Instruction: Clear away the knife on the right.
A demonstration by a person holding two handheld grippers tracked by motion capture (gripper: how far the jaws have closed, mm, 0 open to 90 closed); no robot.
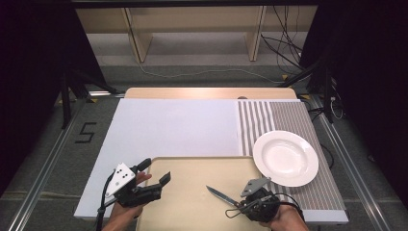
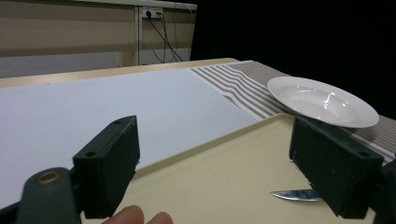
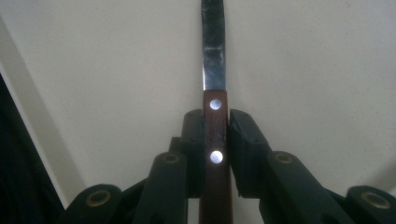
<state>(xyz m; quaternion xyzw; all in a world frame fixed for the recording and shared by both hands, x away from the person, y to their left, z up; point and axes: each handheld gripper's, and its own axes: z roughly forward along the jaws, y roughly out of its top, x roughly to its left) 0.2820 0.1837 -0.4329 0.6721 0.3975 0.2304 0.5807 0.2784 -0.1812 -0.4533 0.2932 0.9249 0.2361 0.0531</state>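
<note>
The right gripper (image 3: 215,140) is clamped on the brown wooden handle of a knife (image 3: 215,84); two bright rivets are seen on the handle between the black jaws, and the blade is pointed away from the gripper over the beige tray (image 3: 303,56). In the high view the right gripper (image 1: 240,204) is held low over the tray's near right part, with the knife (image 1: 219,194) angled up and to the left above the tray (image 1: 192,211). The left gripper (image 2: 215,172) is held with its jaws spread wide and nothing between them, at the tray's near left edge (image 1: 153,174). A white plate (image 1: 286,158) is set on the striped mat (image 1: 269,118), its rim overlapping the tray's far right corner. A white sheet (image 1: 173,127) is laid over the table left of the mat.
</note>
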